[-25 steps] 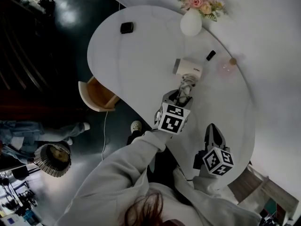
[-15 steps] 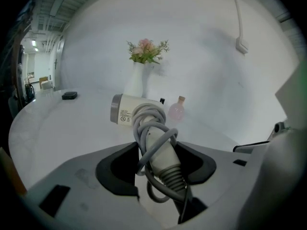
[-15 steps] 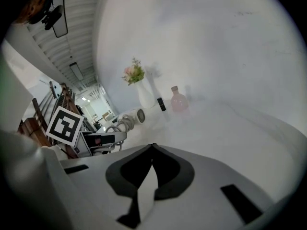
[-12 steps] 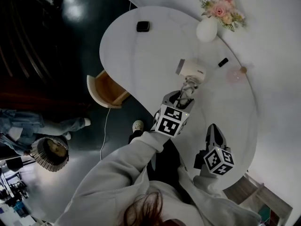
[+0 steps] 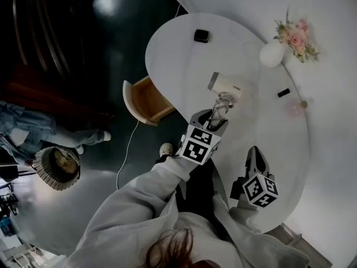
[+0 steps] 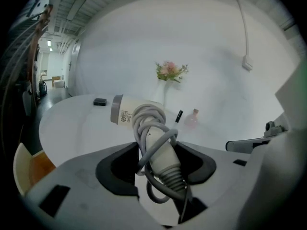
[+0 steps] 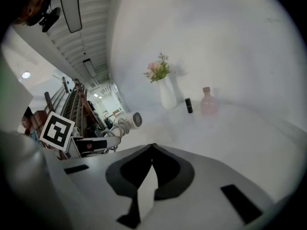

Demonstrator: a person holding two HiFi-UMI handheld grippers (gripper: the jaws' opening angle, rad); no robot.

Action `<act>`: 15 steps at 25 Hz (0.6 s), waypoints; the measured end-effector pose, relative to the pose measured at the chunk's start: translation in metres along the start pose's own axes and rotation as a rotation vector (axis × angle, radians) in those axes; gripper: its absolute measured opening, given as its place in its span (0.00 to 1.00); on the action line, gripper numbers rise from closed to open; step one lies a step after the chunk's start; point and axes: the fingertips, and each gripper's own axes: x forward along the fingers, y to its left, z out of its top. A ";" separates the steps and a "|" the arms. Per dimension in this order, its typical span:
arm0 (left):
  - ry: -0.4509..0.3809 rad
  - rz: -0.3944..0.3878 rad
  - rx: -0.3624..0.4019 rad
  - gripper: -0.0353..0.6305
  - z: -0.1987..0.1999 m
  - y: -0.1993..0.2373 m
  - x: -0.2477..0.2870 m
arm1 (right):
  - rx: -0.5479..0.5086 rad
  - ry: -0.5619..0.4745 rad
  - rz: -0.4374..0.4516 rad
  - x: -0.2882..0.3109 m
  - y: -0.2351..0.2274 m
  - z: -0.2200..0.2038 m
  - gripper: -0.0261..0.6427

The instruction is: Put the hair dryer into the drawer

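The left claw is closed on the handle of the hair dryer. The grey cord that is wound round the handle is caught between the pads too, so the jaws stand rather wide only because this bundle is thick. The handle runs straight forward out of the claw. The barrel sits across its far end, with the grey-ringed end turned to the claw's left. The dryer seems lifted off the table, though I cannot be certain.

The open drawer lies to the left of the left claw and lower, under the table edge, well apart from it. So I judge that the coming move is a carry to the left and downward. The right claw is behind and to the right, farther from the drawer, with its jaws together on nothing.
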 end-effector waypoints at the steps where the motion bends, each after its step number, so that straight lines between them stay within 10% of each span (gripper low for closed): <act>1: -0.006 0.007 -0.004 0.41 0.001 0.008 -0.006 | -0.005 0.003 0.009 0.003 0.008 0.000 0.11; 15: -0.022 0.094 -0.041 0.41 -0.013 0.123 -0.095 | -0.093 0.029 0.103 0.054 0.116 -0.001 0.11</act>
